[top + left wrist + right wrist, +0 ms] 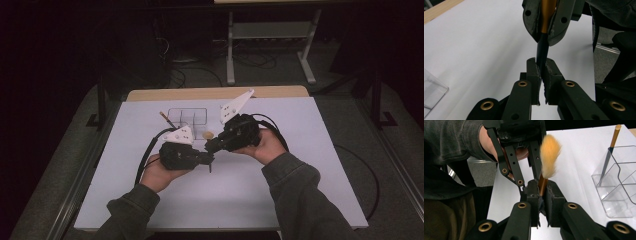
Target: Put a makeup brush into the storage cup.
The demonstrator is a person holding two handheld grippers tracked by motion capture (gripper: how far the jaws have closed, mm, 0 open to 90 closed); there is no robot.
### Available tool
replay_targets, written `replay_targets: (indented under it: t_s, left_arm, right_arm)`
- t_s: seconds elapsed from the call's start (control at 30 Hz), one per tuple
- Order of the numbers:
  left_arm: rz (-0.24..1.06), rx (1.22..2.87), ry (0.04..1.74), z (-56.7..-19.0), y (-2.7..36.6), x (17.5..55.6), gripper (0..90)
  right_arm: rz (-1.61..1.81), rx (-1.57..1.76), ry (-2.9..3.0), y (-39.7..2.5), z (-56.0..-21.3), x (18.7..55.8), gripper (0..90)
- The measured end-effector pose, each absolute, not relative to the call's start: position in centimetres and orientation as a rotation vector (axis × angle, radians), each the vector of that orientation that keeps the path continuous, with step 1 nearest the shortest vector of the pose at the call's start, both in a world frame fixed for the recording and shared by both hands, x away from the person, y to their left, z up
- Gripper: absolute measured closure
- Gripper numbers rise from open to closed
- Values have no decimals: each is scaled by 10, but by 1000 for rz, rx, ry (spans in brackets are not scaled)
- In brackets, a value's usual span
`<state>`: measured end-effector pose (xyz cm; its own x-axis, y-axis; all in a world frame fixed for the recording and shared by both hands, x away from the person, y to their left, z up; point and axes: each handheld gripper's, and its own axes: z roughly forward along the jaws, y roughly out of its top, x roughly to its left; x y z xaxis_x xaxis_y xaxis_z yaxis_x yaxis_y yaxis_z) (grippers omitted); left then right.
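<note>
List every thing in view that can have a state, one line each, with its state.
Left gripper: shut on the makeup brush's dark handle.
Right gripper: shut on the makeup brush's gold ferrule.
Makeup brush: held off the table by both grippers, bristles fluffed and free.
Clear organizer: upright on the table, one compartment occupied.
Second brush: leaning in the clear organizer, gold end up.

A: What colour is the brush (549, 152)?
B: Orange-tan bristles, gold ferrule, dark handle.
A: And the rest?
B: Black claws, white worktop (300, 150), clear organiser (616, 187) holding a gold-tipped dark brush (610, 147).
</note>
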<state>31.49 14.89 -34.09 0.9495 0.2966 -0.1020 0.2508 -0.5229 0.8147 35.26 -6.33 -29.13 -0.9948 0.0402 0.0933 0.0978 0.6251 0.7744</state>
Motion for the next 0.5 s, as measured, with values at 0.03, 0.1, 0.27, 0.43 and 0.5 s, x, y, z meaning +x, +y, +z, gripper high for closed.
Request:
replay_targets:
  t_s: [0.03, 0.1, 0.27, 0.43, 0.5]
  left_arm:
    - [56, 2145, 388, -341, 149, 315, 838]
    - [59, 2151, 382, -342, 150, 315, 836]
    - [88, 2170, 386, -343, 153, 314, 795]
    - [109, 2172, 407, -344, 159, 313, 730]
    - [123, 2178, 419, -345, 162, 311, 708]
  right_arm:
    - [-1327, -120, -2770, -63, -292, 353, 823]
    - [-1312, -123, -2767, -62, -292, 354, 827]
    - [-1286, -125, -2776, -59, -293, 356, 829]
    - [-1279, -118, -2785, -59, -294, 359, 829]
    - [-1267, -125, -2786, -60, -295, 361, 829]
